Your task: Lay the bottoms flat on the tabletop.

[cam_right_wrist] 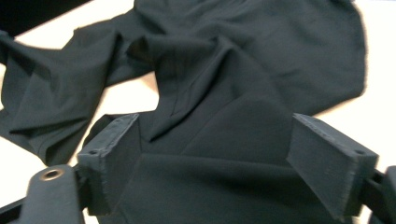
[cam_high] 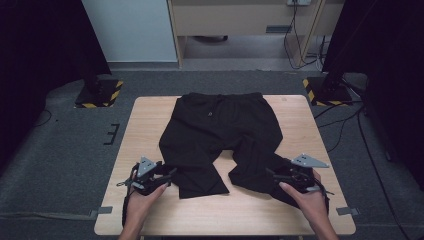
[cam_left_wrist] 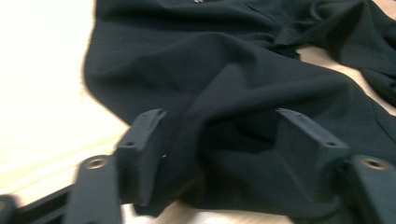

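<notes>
Black trousers [cam_high: 220,137] spread flat on wooden counter [cam_high: 145,125], waistband at far edge, both legs toward the near edge, gap of bare wood between legs. Left leg hem just beside left tool [cam_high: 167,175]; right leg hem at right tool [cam_high: 272,176]. From high view: whole garment outline, small pale dot near waistband centre, both hands on tools, grey three-cornered plates on top. From left gripper view: trousers [cam_left_wrist: 243,93] close up, raised fold of cloth running between the two black jaws, jaws spread wide, nothing clamped; left tool [cam_left_wrist: 219,140] released. From right gripper view: trousers [cam_right_wrist: 219,84] with creased ridge and seam line between jaws, cloth lying under and between them, jaws well apart; right tool [cam_right_wrist: 215,144] released. Around counter in high view: grey carpet floor, two stand bases with yellow-black hazard stripes [cam_high: 100,95], cables, light cabinet at rear. No legible writing or brand marks on garment, tools or counter.
</notes>
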`<state>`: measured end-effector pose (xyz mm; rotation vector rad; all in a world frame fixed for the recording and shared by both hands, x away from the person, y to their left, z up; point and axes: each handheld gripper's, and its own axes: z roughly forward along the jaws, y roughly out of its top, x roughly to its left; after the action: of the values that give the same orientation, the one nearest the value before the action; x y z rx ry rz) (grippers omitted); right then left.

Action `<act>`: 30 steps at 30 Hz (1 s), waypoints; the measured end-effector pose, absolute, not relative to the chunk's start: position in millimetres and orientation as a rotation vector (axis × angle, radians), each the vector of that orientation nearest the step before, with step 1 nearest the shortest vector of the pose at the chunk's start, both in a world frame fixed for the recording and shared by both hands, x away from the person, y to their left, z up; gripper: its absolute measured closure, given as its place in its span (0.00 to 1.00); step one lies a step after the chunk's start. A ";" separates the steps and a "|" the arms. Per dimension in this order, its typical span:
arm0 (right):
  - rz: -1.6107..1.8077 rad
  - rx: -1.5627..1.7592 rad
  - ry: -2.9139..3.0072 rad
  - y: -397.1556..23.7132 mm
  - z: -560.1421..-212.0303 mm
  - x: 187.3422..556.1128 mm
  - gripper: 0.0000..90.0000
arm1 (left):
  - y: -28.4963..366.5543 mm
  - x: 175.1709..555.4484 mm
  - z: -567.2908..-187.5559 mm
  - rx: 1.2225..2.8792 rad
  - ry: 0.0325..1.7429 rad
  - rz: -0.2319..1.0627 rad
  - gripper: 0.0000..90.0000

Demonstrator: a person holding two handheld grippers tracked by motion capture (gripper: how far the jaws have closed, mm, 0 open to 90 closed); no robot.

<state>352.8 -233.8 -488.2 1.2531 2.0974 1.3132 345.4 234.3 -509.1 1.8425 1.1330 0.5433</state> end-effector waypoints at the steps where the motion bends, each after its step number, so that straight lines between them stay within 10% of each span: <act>1: 1.304 1.260 2.103 -231.7 -491.5 353.5 0.19 | 230.9 345.7 -510.1 1.848 1.129 0.536 0.28; 12: 1.105 1.341 2.232 -206.8 -529.9 361.2 0.19 | 210.2 356.7 -526.6 1.946 1.131 0.479 0.20; 30: 1.046 1.254 2.182 -222.1 -535.1 354.4 0.84 | 212.9 352.0 -532.3 2.024 1.144 0.506 0.90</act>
<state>354.4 -222.1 -535.1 1.2541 2.1818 1.0463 352.0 212.9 -532.3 2.0244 1.1440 0.5059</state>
